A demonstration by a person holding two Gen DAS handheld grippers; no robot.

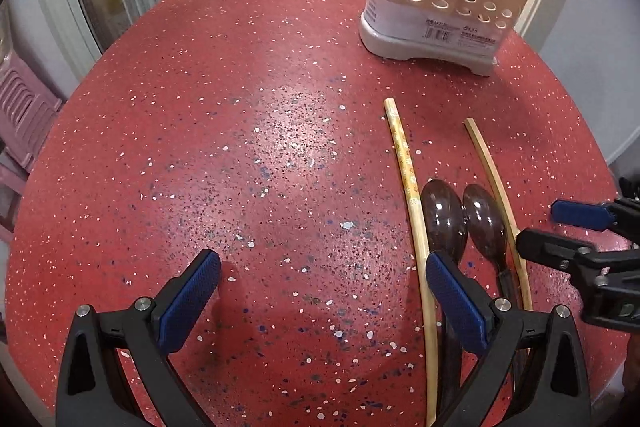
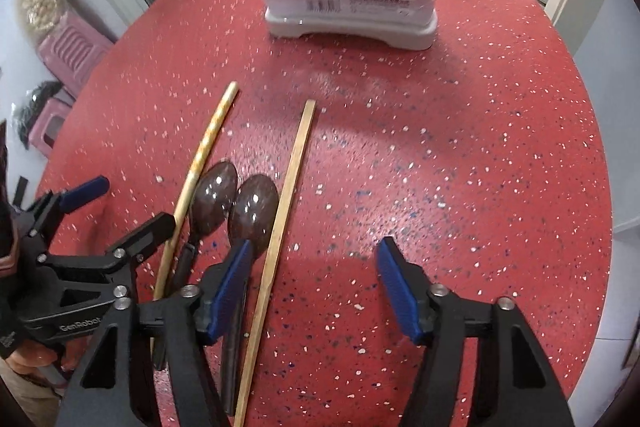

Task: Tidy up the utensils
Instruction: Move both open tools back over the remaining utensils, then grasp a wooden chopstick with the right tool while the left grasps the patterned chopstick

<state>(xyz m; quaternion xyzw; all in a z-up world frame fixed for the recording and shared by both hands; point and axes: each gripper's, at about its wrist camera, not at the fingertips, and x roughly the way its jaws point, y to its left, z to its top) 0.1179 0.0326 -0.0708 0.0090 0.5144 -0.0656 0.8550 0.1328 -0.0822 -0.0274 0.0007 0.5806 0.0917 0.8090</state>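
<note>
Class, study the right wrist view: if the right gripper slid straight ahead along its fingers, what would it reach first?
Probably bare red table; between the open right gripper fingers nothing lies ahead until the utensil holder, slightly left of the line. Depth is uncertain.

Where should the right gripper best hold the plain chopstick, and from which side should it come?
Probably the far half of the plain chopstick, from above. It lies flat on the table, and there it is apart from the spoons. The right gripper is open; set its fingers across the thin stick.
</note>
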